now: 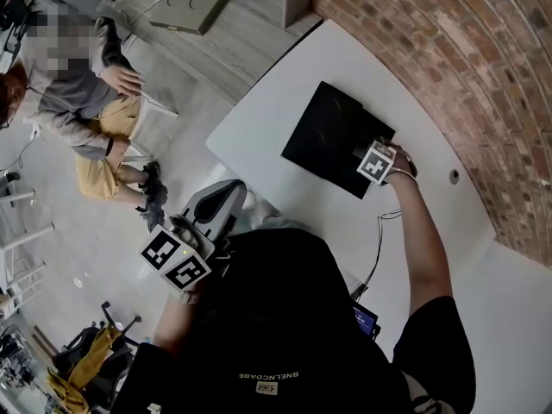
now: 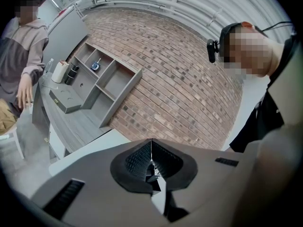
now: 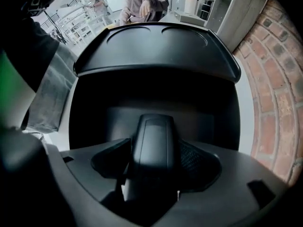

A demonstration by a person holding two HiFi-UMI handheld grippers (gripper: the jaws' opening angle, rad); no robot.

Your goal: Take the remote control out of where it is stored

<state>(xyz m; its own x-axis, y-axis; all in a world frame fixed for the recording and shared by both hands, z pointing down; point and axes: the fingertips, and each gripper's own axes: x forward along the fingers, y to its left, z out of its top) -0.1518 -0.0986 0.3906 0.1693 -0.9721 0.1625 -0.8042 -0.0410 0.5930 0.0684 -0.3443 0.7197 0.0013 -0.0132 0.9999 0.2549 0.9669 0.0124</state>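
Head view, right gripper [image 1: 362, 153]: sitting at the near edge of the black case [image 1: 332, 136], at the end of an arm stretching out over the white table [image 1: 345, 54]; blocking any sight of the remote from this angle.

Head view, left gripper [image 1: 220, 201]: hanging off the table, close in to the body, taking no part.

Head view, person [image 1: 86, 84]: sitting well apart from the table, touching nothing on it.

Left gripper view, left gripper [image 2: 151, 163]: pressing its jaws together on nothing, pointing towards the brick wall [image 2: 189, 89] and a grey shelf unit [image 2: 102, 82].

Right gripper view, right gripper [image 3: 154, 163]: pinching the remote control [image 3: 152, 138] across its width, one ribbed pad lying against each long side.

Right gripper view, remote control: lying lengthwise between the jaws, its far end reaching out over the dark hollow of the black case [image 3: 94, 108].

Right gripper view, lid [image 3: 156, 46]: standing open behind the hollow, leaving the way up and out free.

Progress, done: judging by the open lid and the firm pinch, opening and grasping both looking complete.

Progress, left: lifting the remote clear of the case and bringing it away, probably to the bare table beside it.

Progress, unsure: not showing whether the remote is resting on the case floor or hanging just above it.
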